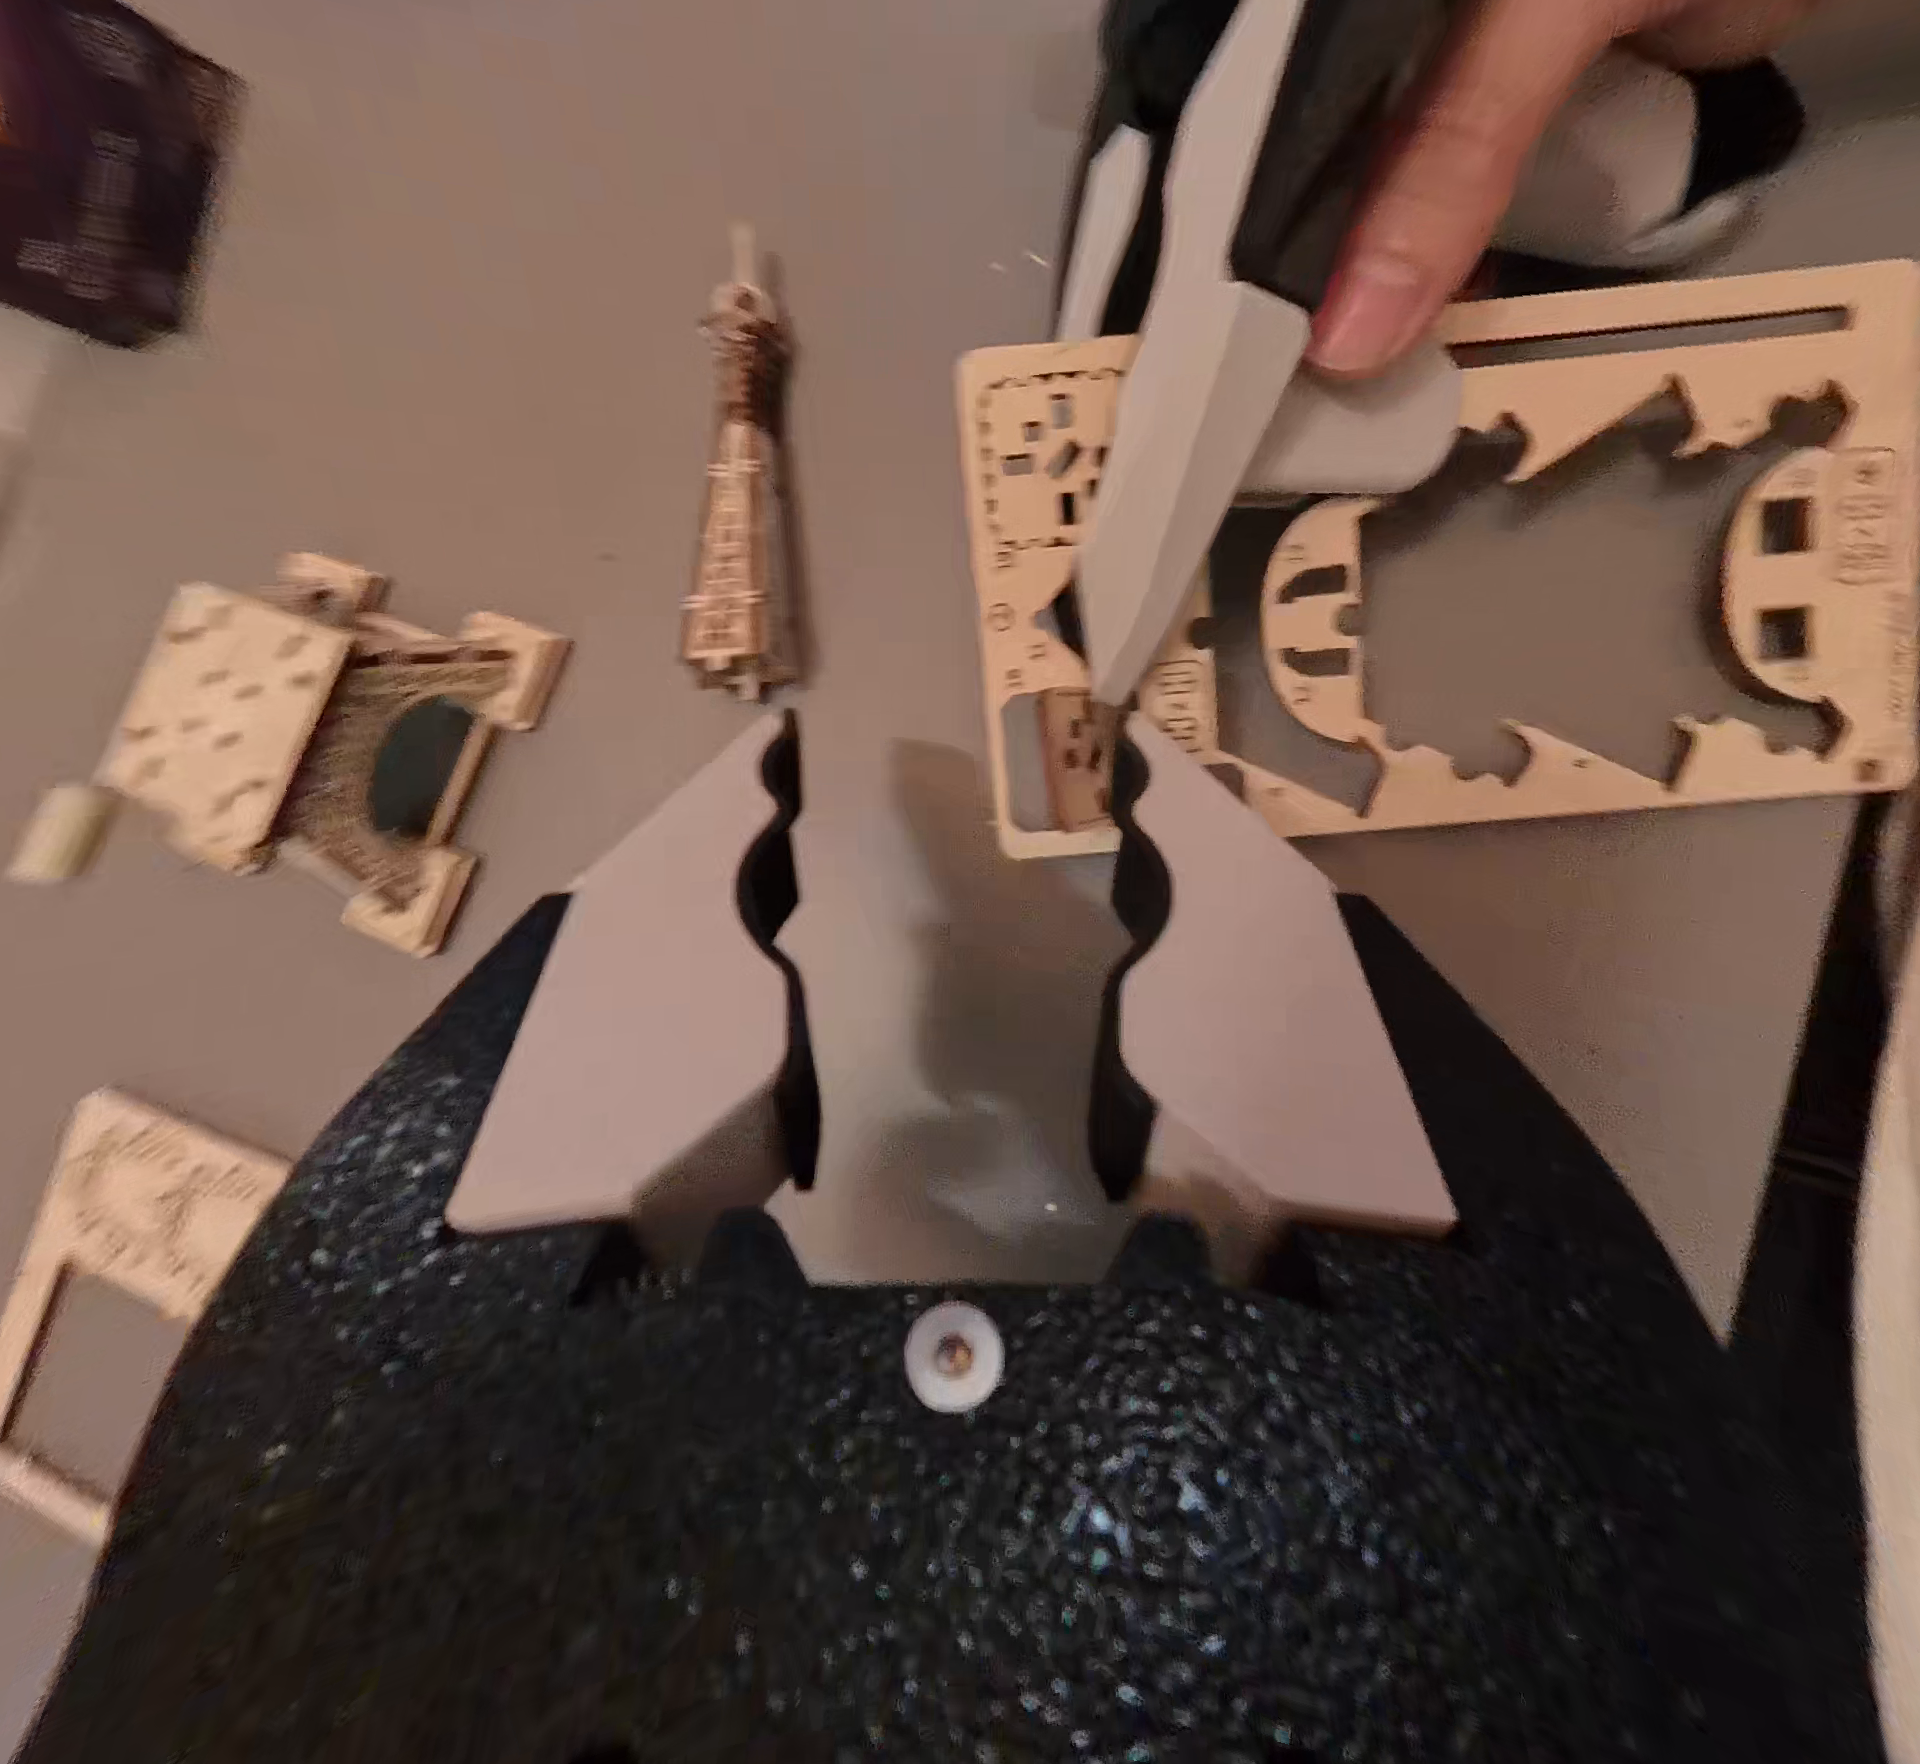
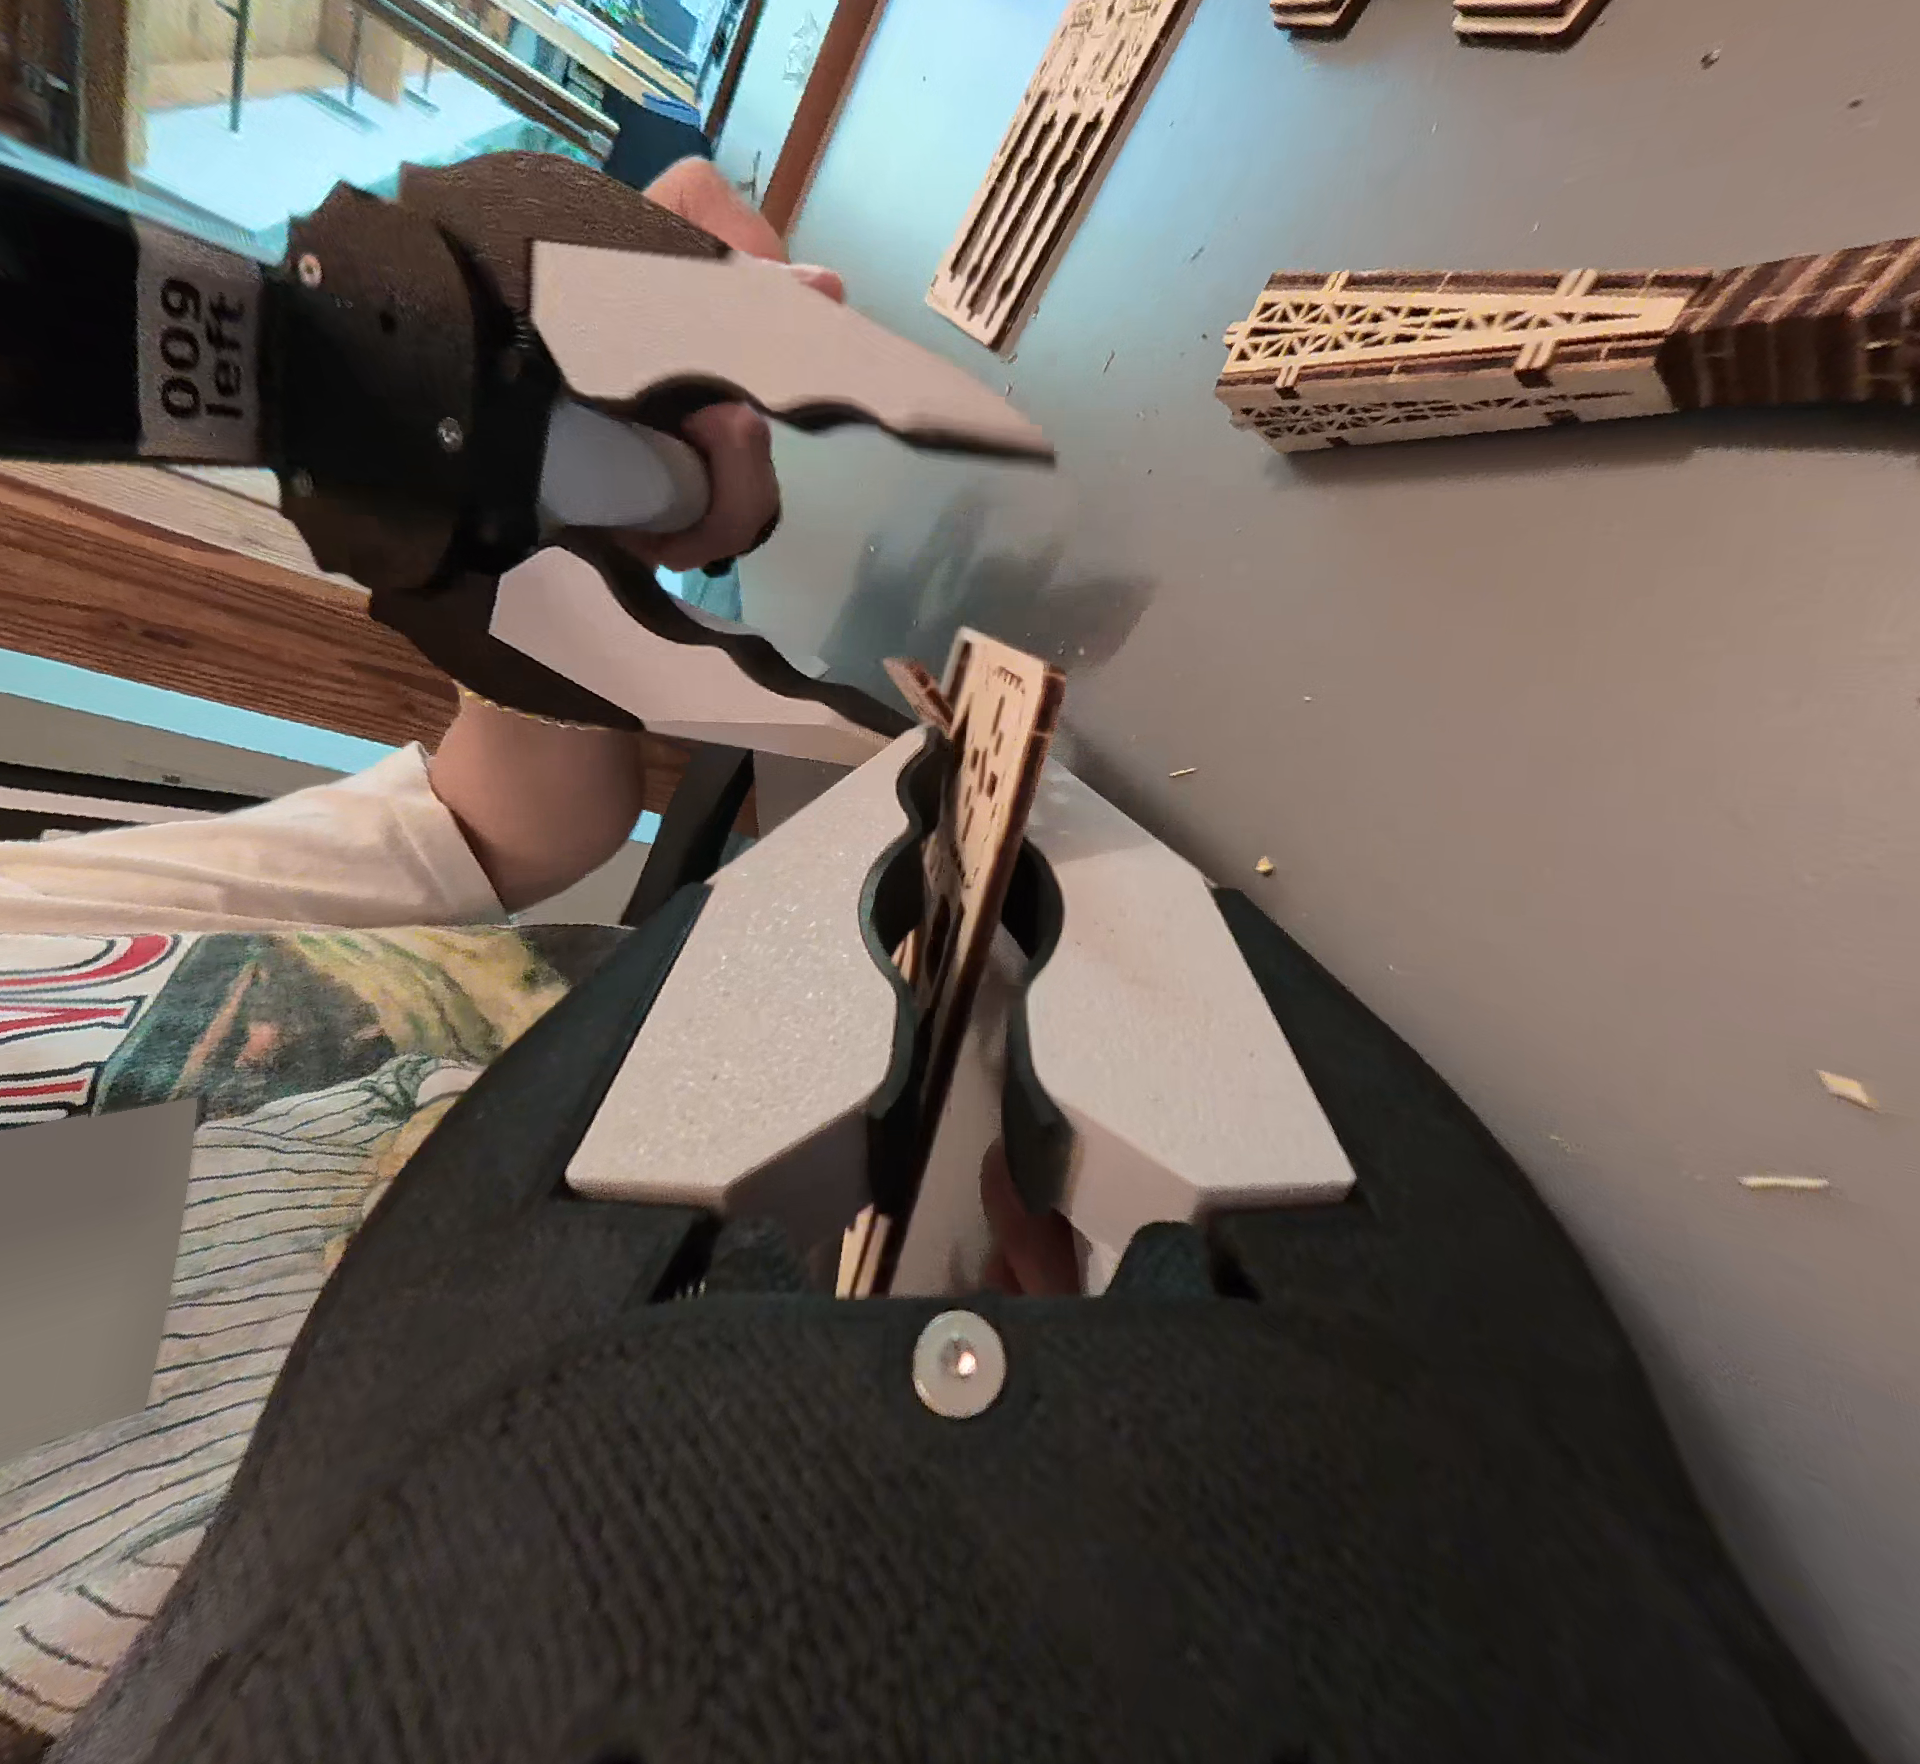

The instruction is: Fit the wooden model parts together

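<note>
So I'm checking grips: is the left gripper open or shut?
Open. The left gripper holds nothing; bare table shows between its fingers.

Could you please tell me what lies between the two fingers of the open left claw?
Only bare grey tabletop lies between the fingers of the left claw, as the left wrist view shows; the pale laser-cut wooden parts sheet begins at its right fingertip.

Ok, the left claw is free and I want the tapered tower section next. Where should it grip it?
Grip the tower section at its wide lattice end, nearest the left claw, coming down from above with a finger on each long side. It lies flat on the table, and the far end narrows to a thin spike, likely fragile.
</note>
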Tool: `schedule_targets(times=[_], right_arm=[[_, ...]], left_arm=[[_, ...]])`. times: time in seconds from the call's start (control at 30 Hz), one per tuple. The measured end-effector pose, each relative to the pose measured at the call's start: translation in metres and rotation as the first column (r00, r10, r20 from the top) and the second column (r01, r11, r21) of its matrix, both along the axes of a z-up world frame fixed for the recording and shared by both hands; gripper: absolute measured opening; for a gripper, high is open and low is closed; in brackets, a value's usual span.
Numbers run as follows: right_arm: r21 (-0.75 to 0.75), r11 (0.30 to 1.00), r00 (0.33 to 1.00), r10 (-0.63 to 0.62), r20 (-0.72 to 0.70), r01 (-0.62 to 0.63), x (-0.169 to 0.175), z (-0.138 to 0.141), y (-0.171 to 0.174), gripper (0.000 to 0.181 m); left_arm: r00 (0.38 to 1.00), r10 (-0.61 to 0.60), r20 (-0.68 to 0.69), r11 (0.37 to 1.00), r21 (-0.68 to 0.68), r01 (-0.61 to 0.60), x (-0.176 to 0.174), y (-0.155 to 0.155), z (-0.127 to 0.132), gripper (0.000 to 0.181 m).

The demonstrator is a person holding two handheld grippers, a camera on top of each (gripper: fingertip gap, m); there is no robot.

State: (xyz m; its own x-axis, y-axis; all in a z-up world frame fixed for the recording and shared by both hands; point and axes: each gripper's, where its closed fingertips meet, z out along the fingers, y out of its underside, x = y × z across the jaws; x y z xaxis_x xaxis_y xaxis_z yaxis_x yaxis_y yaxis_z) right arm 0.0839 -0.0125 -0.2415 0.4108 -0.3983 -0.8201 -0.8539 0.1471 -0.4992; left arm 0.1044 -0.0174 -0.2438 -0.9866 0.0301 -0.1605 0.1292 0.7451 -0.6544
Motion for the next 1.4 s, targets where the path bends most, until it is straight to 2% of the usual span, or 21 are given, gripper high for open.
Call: schedule_targets(times=[0.03, 0.1, 0.2, 0.23, 0.43, 0.53, 0.6, 0.63, 0.77, 0.9, 0.97, 1.03, 1.13, 1.23, 1.4], right_arm=[[0.018, 1.000, 1.000, 0.001, 0.013, -0.001, 0.000, 0.003, 0.000, 0.005], [0.018, 1.000, 1.000, -0.014, 0.019, 0.014, 0.001, 0.003, -0.001, 0.005], [0.016, 1.000, 0.999, -0.013, 0.035, 0.012, 0.001, 0.004, -0.001, 0.005], [0.018, 1.000, 0.999, -0.011, 0.036, 0.011, 0.001, 0.004, -0.001, 0.005], [0.026, 1.000, 0.999, 0.010, 0.044, -0.011, -0.003, 0.006, 0.001, 0.005], [0.047, 0.999, 0.999, -0.022, 0.043, 0.020, 0.001, 0.008, -0.003, 0.005], [0.067, 0.997, 0.999, -0.042, 0.033, 0.039, 0.004, 0.009, -0.005, 0.005], [0.073, 0.997, 0.999, -0.034, 0.035, 0.031, 0.003, 0.010, -0.004, 0.004], [0.042, 0.999, 0.999, -0.023, 0.043, 0.021, 0.001, 0.007, -0.002, 0.005], [0.045, 0.999, 0.999, -0.030, 0.046, 0.028, 0.002, 0.008, -0.003, 0.005], [0.050, 0.998, 0.998, -0.040, 0.048, 0.037, 0.003, 0.008, -0.004, 0.005], [0.055, 0.998, 0.998, -0.045, 0.049, 0.042, 0.003, 0.009, -0.005, 0.005], [0.052, 0.998, 0.998, -0.039, 0.049, 0.037, 0.003, 0.009, -0.004, 0.005], [0.051, 0.998, 0.998, -0.041, 0.048, 0.039, 0.003, 0.008, -0.005, 0.005], [0.042, 0.999, 0.998, -0.030, 0.046, 0.028, 0.002, 0.007, -0.004, 0.005]], left_arm=[[0.999, 0.039, 0.026, 0.999, -0.037, -0.038, 0.005, 0.004, 0.006, 0.062], [0.995, 0.097, -0.032, 0.989, -0.110, -0.100, 0.007, 0.014, 0.019, 0.046], [0.970, 0.024, -0.240, 0.983, -0.170, -0.067, -0.016, 0.020, 0.023, 0.034], [0.965, 0.007, -0.260, 0.981, -0.187, -0.058, -0.019, 0.019, 0.023, 0.030], [0.984, -0.051, -0.170, 0.996, -0.078, 0.038, -0.021, 0.012, 0.002, 0.021], [0.998, -0.060, -0.012, 0.994, -0.093, 0.059, -0.013, 0.007, 0.009, 0.018], [0.988, -0.044, 0.145, 0.991, -0.117, 0.062, -0.007, 0.005, 0.018, 0.010], [0.981, -0.066, 0.181, 0.991, -0.106, 0.086, -0.010, 0.005, 0.018, 0.011], [0.988, -0.043, 0.147, 0.995, -0.086, 0.056, -0.009, 0.003, 0.013, 0.013], [0.994, -0.099, 0.047, 0.983, -0.150, 0.105, -0.022, -0.001, 0.019, 0.014], [0.993, -0.112, 0.021, 0.986, -0.124, 0.114, -0.027, 0.000, 0.014, 0.014], [0.995, -0.092, 0.044, 0.989, -0.109, 0.096, -0.022, 0.001, 0.012, 0.013], [0.997, -0.016, 0.072, 0.985, -0.172, 0.028, -0.010, -0.002, 0.021, 0.016], [0.999, -0.039, 0.035, 0.991, -0.128, 0.044, -0.014, -0.001, 0.012, 0.017], [0.995, -0.089, 0.037, 0.986, -0.139, 0.094, -0.022, 0.002, 0.018, 0.011]])
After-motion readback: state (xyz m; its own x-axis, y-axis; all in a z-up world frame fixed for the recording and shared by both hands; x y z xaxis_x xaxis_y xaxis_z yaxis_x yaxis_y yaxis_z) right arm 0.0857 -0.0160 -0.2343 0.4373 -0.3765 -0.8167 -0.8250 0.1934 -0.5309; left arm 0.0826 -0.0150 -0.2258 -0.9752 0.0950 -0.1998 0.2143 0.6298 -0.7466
